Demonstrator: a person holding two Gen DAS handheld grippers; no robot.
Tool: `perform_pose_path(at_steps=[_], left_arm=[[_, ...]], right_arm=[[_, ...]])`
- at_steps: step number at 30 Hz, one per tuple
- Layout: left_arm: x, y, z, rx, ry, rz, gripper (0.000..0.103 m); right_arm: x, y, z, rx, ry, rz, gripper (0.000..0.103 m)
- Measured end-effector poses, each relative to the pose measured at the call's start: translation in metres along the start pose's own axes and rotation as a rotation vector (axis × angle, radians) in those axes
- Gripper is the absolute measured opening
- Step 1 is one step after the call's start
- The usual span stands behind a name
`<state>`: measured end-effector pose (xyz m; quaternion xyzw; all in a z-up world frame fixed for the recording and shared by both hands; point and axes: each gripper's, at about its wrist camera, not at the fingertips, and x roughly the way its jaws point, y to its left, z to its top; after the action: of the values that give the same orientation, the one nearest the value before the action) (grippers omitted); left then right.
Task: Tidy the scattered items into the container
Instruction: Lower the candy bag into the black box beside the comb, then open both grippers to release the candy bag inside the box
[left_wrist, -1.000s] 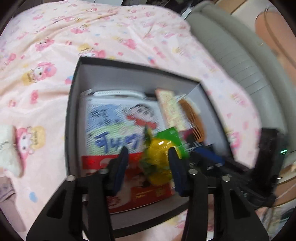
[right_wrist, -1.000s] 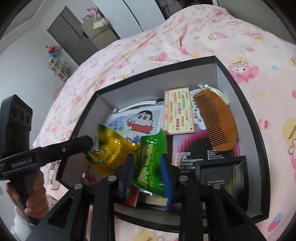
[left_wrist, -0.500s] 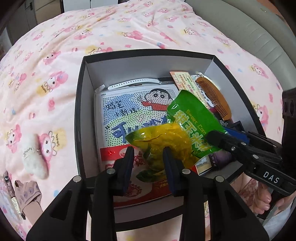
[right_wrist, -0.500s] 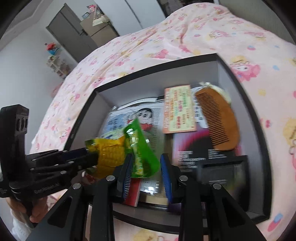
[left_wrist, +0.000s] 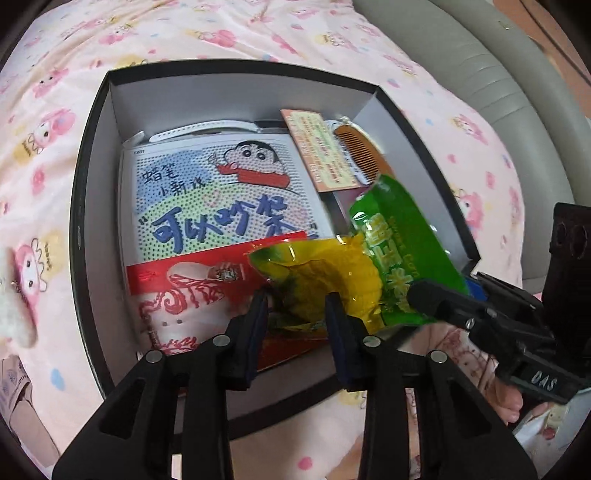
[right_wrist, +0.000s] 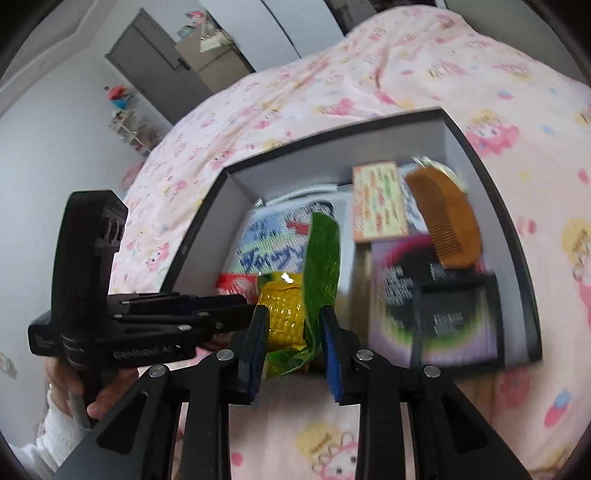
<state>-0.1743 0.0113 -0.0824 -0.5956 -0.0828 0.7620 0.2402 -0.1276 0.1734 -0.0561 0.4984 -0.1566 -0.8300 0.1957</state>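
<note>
A green and yellow packet of sweet corn (left_wrist: 365, 266) hangs over the near edge of a black box (left_wrist: 88, 155) on the pink bedspread. My left gripper (left_wrist: 297, 308) is shut on the packet's yellow end. My right gripper (right_wrist: 293, 332) is shut on its green end (right_wrist: 321, 258). The right gripper also shows in the left wrist view (left_wrist: 439, 301), and the left gripper shows in the right wrist view (right_wrist: 236, 314). The box (right_wrist: 491, 177) holds a cartoon bead kit (left_wrist: 214, 195), a wooden comb (right_wrist: 447, 218), a pink card (right_wrist: 378, 199) and a purple packet (right_wrist: 436, 314).
A white fluffy toy (left_wrist: 14, 295) lies on the bedspread left of the box. A grey padded headboard (left_wrist: 498, 81) runs along the right. A grey wardrobe (right_wrist: 159, 70) and a shelf stand at the far wall in the right wrist view.
Both grippers pulled the packet back toward the box's near edge. The right wrist view has swung left and lower, and the packet now stands more edge-on.
</note>
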Motion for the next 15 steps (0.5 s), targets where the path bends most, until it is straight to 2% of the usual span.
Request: perform_pose_path(at_steps=[2,8,11,15], left_arm=[[-0.004,-0.001,0.001,0.0,-0.02,-0.003,0.038],[-0.015,0.006,0.004,-0.04,-0.088,-0.048,0.039],[-0.012,0.004,0.006,-0.042,-0.09,-0.083,0.039],[-0.003,0.004,0.006,-0.029,-0.051,-0.069,0.039]], right_arm=[[-0.006,-0.003,0.002,0.008,-0.017,-0.007,0.025],[-0.025,-0.009,0.02,0.012,-0.117,-0.06,0.025],[-0.023,-0.013,0.024,0.012,-0.133,-0.094,0.024],[-0.019,-0.02,0.021,0.01,-0.126,-0.124,0.023]])
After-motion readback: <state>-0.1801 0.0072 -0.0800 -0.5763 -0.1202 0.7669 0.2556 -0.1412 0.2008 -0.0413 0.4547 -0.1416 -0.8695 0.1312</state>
